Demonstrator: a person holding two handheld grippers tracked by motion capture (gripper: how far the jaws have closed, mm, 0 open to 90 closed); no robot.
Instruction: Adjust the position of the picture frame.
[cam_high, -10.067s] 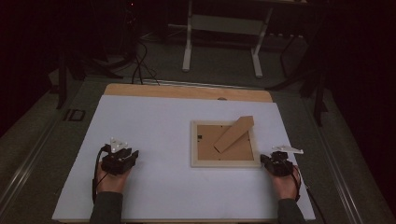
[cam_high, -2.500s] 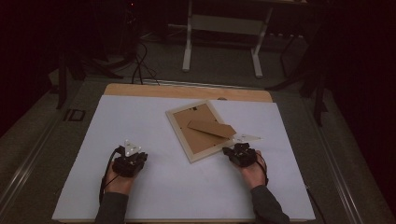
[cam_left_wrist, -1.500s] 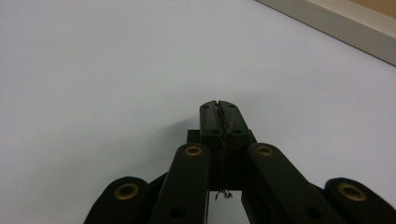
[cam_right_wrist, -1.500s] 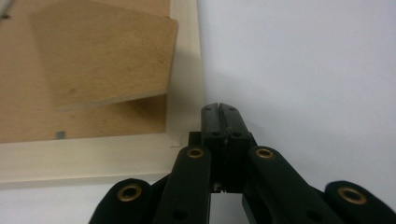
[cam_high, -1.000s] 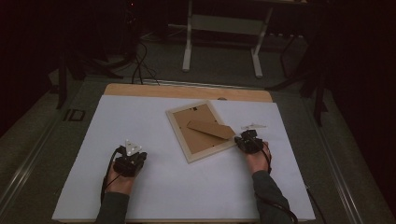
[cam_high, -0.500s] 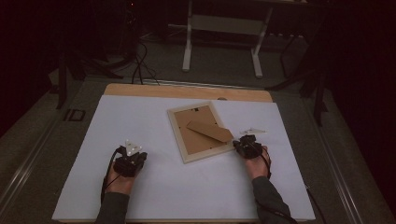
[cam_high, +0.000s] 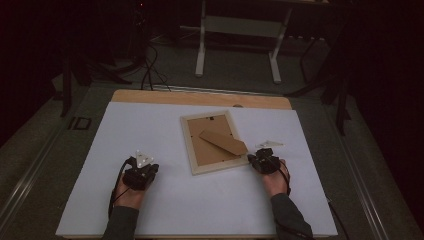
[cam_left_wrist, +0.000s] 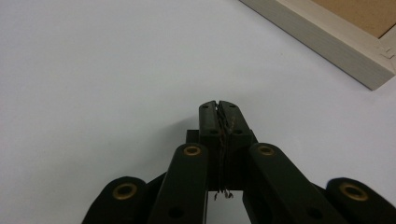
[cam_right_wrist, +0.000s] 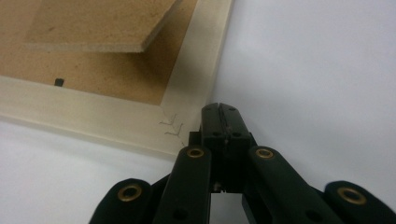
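While my left fingers (cam_high: 146, 169) rest closed and empty, my closed right fingers (cam_right_wrist: 219, 116) touch the picture frame (cam_high: 212, 142) at its near corner

- Right gripper (cam_right_wrist: 219, 108), lower centre: jaws pressed together, tips at the near corner of the picture frame (cam_right_wrist: 135, 123).
- Brown backing board, upper left (its stand (cam_right_wrist: 102, 23) raised).
- White table surface (cam_right_wrist: 317, 70), right.

Pale wooden picture frame (cam_high: 210, 142) face-down and skewed on the white table, brown easel stand (cam_high: 223, 142) up.
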